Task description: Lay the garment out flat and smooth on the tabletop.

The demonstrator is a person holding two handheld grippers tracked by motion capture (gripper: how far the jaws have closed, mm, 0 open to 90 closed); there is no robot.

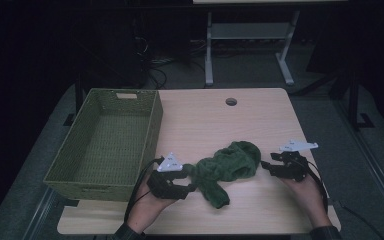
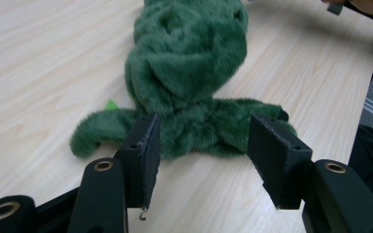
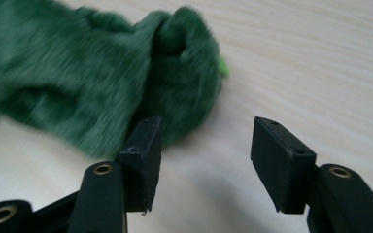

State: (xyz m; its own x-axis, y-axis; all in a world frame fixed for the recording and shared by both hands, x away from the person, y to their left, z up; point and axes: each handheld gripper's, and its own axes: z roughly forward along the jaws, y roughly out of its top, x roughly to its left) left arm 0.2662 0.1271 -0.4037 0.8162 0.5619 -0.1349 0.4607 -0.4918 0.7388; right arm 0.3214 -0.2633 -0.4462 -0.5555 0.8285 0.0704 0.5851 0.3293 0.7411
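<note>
Green fuzzy cloth (image 1: 227,167) lies bunched on the wooden table (image 1: 205,120), near the front edge, between both grippers. Left gripper (image 1: 187,181) sits at the cloth's left end, jaws spread with the fabric just ahead of them, nothing pinched. Right gripper (image 1: 267,167) is just beside the cloth's right end, jaws apart and empty over bare wood. Woven green basket (image 1: 105,142) stands at the table's left.
</note>
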